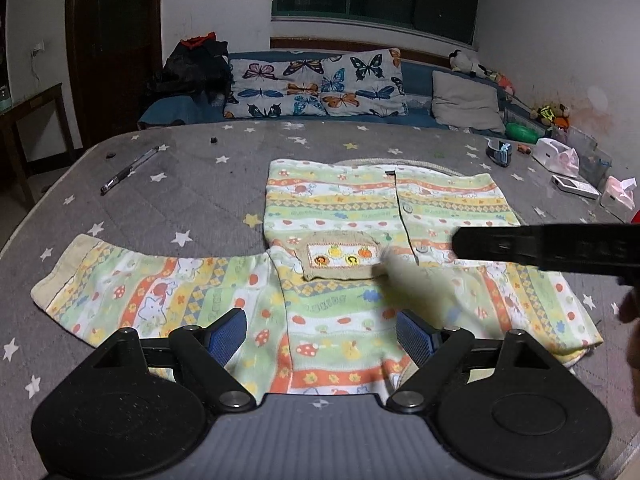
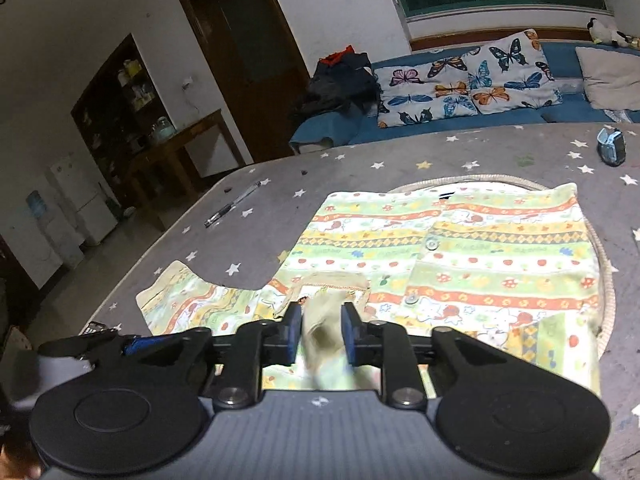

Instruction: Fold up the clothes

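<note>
A child's striped, patterned shirt [image 1: 360,216] lies flat on the grey star-print table cover [image 1: 192,184], one sleeve [image 1: 132,292] spread to the left. My left gripper [image 1: 322,334] is open and empty, low over the shirt's near hem. My right gripper [image 2: 322,334] is shut on the shirt's other sleeve [image 2: 324,332], folded in over the chest pocket [image 2: 332,284]. In the left wrist view the right gripper comes in as a dark bar [image 1: 544,246] with the blurred sleeve end [image 1: 416,284] hanging from it.
A pen [image 1: 132,168] lies on the cover at the far left. A tape roll [image 1: 498,152], tissue packs [image 1: 556,156] and a small box [image 1: 574,186] sit at the far right. A sofa with butterfly cushions [image 1: 316,84] stands behind the table.
</note>
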A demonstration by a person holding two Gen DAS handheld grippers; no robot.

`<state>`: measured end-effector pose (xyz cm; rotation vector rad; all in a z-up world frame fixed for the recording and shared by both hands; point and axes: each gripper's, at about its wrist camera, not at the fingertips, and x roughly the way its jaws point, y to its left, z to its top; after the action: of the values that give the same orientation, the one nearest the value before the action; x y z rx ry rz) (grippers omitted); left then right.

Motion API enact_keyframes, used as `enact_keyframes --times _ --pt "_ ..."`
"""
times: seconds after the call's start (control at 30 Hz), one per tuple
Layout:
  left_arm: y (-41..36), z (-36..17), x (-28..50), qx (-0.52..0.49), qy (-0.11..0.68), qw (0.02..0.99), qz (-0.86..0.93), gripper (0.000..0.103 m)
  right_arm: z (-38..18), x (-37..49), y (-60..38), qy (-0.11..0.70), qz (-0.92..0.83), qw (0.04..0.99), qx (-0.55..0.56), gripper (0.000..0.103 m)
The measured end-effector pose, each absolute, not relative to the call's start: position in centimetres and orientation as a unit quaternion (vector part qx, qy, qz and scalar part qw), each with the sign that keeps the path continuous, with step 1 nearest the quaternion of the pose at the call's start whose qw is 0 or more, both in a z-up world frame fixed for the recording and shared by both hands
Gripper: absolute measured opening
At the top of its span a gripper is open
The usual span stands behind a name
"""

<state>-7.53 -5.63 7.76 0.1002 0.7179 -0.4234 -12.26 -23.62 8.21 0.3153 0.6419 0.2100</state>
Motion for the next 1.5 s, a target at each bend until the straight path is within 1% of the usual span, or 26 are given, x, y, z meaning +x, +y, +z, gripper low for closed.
enact_keyframes --times 0.03,0.13,0.17,0.2,0.23,0.27,0.33,0.37,0.43,0.47,0.5,0.57,0.6,0.67,0.8,0.93,1.2,1.33,1.4,1.43,1.47,1.5 --pt "-5.8 7.8 -7.5 0.049 0.348 0.913 -0.207 0.083 8.3 -12.5 -24.0 0.313 0.101 0.932 0.152 0.030" --pt "-6.4 7.9 -7.4 0.048 0.347 0.910 -0.221 0.075 8.6 -13.8 -26.0 0.317 0.076 0.936 0.129 0.033" --pt "-6.7 7.8 -7.3 0.051 0.348 0.909 -0.225 0.075 8.5 -14.3 -26.7 0.320 0.065 0.938 0.119 0.034" --pt "-7.1 7.7 -7.2 0.054 0.349 0.907 -0.229 0.075 8.4 -14.8 -27.4 0.323 0.055 0.938 0.109 0.039" --pt "-7.6 7.6 -7.2 0.061 0.350 0.905 -0.234 0.072 8.2 -15.4 -28.0 0.327 0.044 0.939 0.098 0.040" --pt "-8.0 7.4 -7.1 0.067 0.350 0.903 -0.239 0.066 8.0 -16.0 -28.6 0.331 0.032 0.939 0.088 0.040" --pt "-8.9 7.1 -6.9 0.075 0.352 0.899 -0.249 0.060 7.4 -17.2 -29.8 0.340 0.013 0.937 0.071 0.041" --pt "-9.4 7.0 -6.8 0.080 0.354 0.897 -0.252 0.060 7.0 -17.8 -30.2 0.346 0.006 0.936 0.066 0.041" --pt "-10.4 6.6 -6.5 0.094 0.353 0.895 -0.255 0.060 6.3 -18.9 -31.1 0.354 -0.010 0.933 0.059 0.046" --pt "-10.9 6.4 -6.3 0.103 0.352 0.894 -0.257 0.058 6.1 -19.2 -31.3 0.356 -0.015 0.933 0.057 0.047" --pt "-11.3 6.2 -6.1 0.109 0.354 0.892 -0.259 0.055 5.8 -19.5 -31.6 0.357 -0.021 0.932 0.055 0.047" --pt "-11.9 5.7 -5.8 0.120 0.357 0.889 -0.260 0.028 5.7 -20.0 -32.2 0.356 -0.030 0.933 0.052 0.047" --pt "-12.2 5.5 -5.8 0.124 0.358 0.888 -0.259 0.023 5.7 -20.0 -32.5 0.354 -0.032 0.933 0.053 0.047" --pt "-12.5 5.3 -5.7 0.133 0.355 0.888 -0.259 0.009 6.0 -20.1 -32.9 0.349 -0.034 0.935 0.057 0.047" --pt "-12.3 6.8 -6.3 0.126 0.340 0.897 -0.252 0.006 6.3 -19.5 -33.5 0.337 -0.037 0.939 0.062 0.047" --pt "-11.6 9.4 -7.1 0.119 0.297 0.914 -0.250 0.006 6.4 -18.6 -33.6 0.330 -0.036 0.941 0.065 0.047" --pt "-11.1 7.4 -5.4 0.108 0.346 0.901 -0.239 0.007 5.8 -16.1 -32.3 0.326 -0.019 0.943 0.064 0.046" --pt "-10.8 6.2 -4.9 0.110 0.362 0.897 -0.227 0.013 4.8 -14.4 -31.8 0.340 -0.011 0.938 0.066 0.045" --pt "-10.3 5.7 -4.8 0.108 0.367 0.897 -0.221 0.014 4.0 -13.7 -31.6 0.352 -0.013 0.934 0.062 0.045" --pt "-9.9 5.6 -4.7 0.104 0.368 0.898 -0.219 0.018 3.8 -13.5 -31.6 0.354 -0.014 0.933 0.058 0.044" --pt "-9.5 5.6 -4.7 0.099 0.369 0.899 -0.215 0.026 3.8 -13.4 -31.4 0.355 -0.015 0.933 0.055 0.044" --pt "-8.9 5.8 -4.6 0.095 0.368 0.901 -0.210 0.030 3.9 -13.2 -31.2 0.356 -0.017 0.933 0.051 0.045"
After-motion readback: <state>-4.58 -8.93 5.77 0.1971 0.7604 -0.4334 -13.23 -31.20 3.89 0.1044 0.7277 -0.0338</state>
